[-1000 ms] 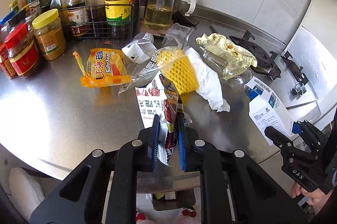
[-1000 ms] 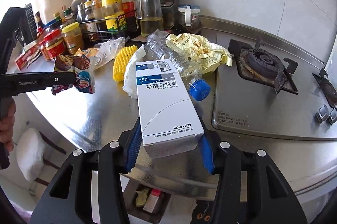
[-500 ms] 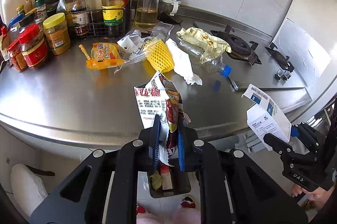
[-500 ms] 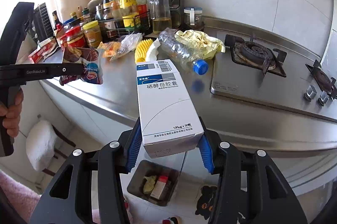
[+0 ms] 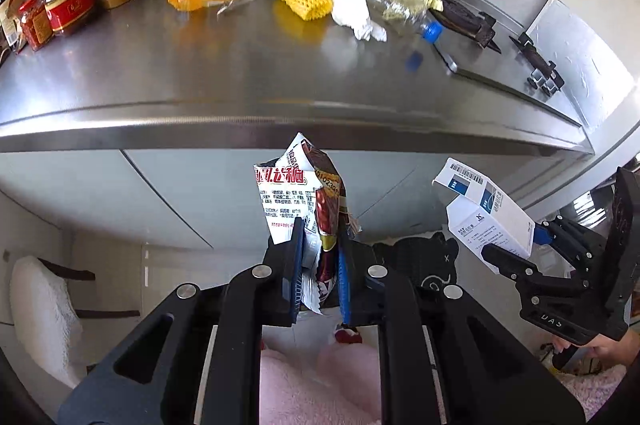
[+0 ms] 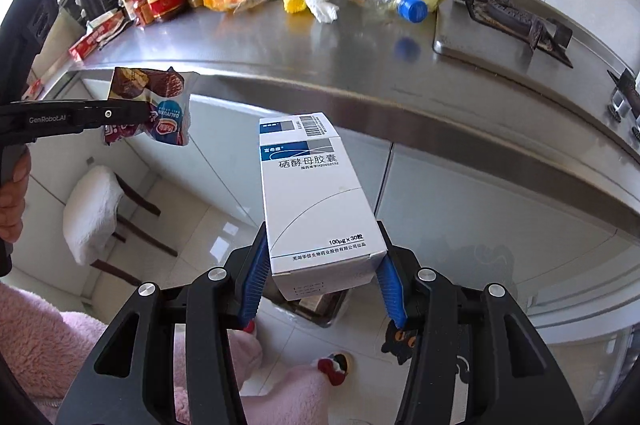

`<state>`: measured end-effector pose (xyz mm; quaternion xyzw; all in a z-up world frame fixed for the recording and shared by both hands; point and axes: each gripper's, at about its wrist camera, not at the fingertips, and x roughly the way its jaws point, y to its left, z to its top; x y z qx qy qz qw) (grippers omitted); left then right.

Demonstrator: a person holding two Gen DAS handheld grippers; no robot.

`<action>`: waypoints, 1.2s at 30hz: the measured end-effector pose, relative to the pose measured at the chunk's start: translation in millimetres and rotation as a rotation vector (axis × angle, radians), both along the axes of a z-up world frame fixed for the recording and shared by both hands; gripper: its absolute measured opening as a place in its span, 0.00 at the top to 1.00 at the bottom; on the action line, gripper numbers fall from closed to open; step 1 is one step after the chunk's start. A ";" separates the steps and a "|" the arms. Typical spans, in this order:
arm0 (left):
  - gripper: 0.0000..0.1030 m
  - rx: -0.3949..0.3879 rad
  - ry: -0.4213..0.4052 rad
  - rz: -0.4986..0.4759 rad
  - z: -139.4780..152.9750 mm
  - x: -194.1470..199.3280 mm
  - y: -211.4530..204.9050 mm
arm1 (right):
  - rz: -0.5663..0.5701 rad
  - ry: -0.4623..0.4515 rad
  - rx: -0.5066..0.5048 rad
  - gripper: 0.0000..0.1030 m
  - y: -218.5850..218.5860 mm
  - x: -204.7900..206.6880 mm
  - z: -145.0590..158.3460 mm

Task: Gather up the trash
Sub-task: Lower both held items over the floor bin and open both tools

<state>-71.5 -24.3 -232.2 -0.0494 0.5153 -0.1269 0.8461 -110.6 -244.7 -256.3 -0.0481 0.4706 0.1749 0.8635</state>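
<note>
Both tools are loaded and off the tabletop [image 5: 200,85] edge. The left tool [image 5: 320,265] is pinched down on a crinkly snack wrapper [image 5: 304,193], light and floppy, so a grip low on the bunched part looks safest. The right tool [image 6: 320,277] clamps a white medicine box [image 6: 316,193] by its side walls near the bottom; thin card, probably empty, crushes easily. A dark bin [image 6: 320,305] peeks out just under the box.

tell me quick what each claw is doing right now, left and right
Left claw: closed on a crumpled snack wrapper.
Right claw: closed on a white and blue medicine box.
</note>
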 end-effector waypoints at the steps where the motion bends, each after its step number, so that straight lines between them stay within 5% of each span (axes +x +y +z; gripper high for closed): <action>1: 0.87 0.000 0.018 0.000 -8.3 -0.2 -2.1 | -0.002 0.022 -0.007 0.51 0.6 1.3 -9.1; 12: 0.87 -0.002 0.195 0.012 -104.2 23.7 -19.5 | -0.088 0.212 -0.022 0.51 10.8 24.9 -102.0; 24: 0.87 -0.043 0.351 0.009 -194.2 53.8 -27.4 | -0.101 0.318 -0.079 0.51 36.3 36.7 -182.3; 36: 0.86 -0.027 0.452 -0.059 -247.1 74.1 -39.2 | -0.199 0.469 -0.072 0.51 35.7 59.1 -241.2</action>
